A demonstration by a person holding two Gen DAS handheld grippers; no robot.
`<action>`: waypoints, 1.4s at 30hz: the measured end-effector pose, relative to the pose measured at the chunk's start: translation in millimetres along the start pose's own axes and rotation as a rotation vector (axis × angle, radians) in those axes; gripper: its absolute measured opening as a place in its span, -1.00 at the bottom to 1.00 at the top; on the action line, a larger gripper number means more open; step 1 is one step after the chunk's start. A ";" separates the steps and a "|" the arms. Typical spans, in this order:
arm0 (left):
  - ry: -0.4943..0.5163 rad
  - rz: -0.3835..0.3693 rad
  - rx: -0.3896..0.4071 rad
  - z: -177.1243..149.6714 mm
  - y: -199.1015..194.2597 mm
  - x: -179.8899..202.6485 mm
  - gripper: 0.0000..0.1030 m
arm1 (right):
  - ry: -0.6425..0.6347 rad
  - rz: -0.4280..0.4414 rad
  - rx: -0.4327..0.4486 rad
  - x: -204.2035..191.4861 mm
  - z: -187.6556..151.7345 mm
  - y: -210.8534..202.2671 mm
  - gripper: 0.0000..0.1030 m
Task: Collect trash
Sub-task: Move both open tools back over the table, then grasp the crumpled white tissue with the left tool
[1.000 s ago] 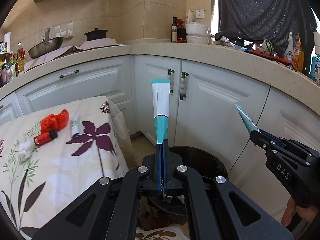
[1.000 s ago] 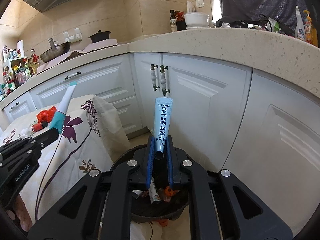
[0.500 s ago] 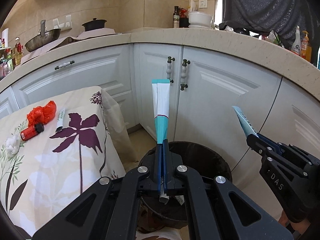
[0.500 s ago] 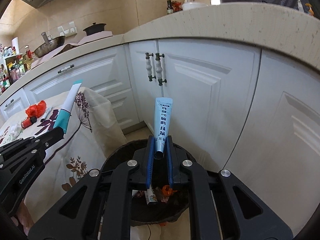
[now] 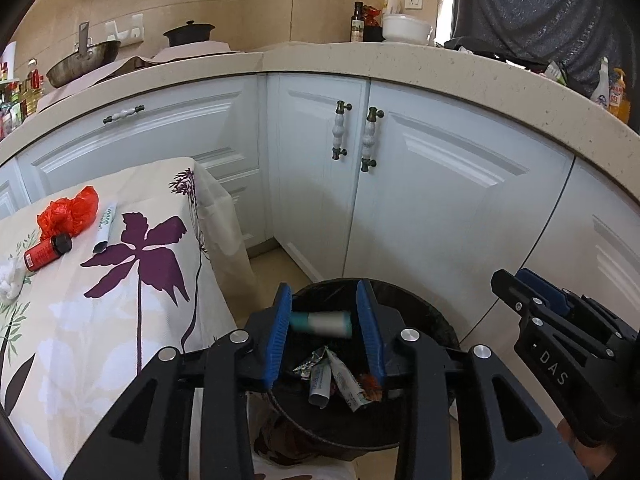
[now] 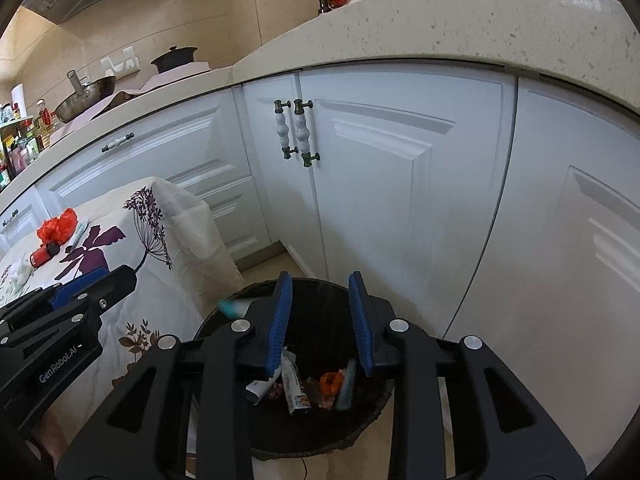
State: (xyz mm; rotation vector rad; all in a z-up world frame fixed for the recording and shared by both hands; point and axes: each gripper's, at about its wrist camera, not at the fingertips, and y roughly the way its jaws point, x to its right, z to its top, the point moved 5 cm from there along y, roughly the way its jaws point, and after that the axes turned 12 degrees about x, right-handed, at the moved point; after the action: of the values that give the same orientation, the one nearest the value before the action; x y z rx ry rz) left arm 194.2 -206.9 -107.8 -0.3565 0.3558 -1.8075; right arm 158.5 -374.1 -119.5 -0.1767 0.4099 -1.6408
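- Both tubes had left my tongs: the teal-white tube was dropping into the black bin.
- My left tongs and right tongs were opening, gripping nothing.

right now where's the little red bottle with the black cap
In the left wrist view the red bottle lies at far left on the floral tablecloth, just below the crumpled red bag.
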 end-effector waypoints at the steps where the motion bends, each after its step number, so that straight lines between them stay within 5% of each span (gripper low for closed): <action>1: -0.001 -0.002 0.002 1.0 -1.0 -0.5 -0.29 | 0.000 -0.001 0.003 -0.9 1.5 -1.8 -0.44; 13: -0.065 0.030 0.052 20.0 -39.4 -43.8 -0.06 | 0.001 0.052 0.043 -36.2 20.2 -16.6 -0.29; 23: -0.087 0.157 0.108 38.2 -76.0 -114.9 -0.02 | -0.018 0.168 0.049 -106.8 29.6 -25.1 -0.27; 42: -0.145 0.430 0.011 11.2 -91.9 -269.0 0.21 | -0.118 0.361 0.016 -244.4 36.2 -8.3 -0.25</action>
State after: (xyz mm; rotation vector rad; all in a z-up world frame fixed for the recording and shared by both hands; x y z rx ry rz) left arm 187.0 75.6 -74.5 -0.3696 0.2943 -1.3549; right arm 192.2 -138.5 -52.4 -0.1756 0.3170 -1.2719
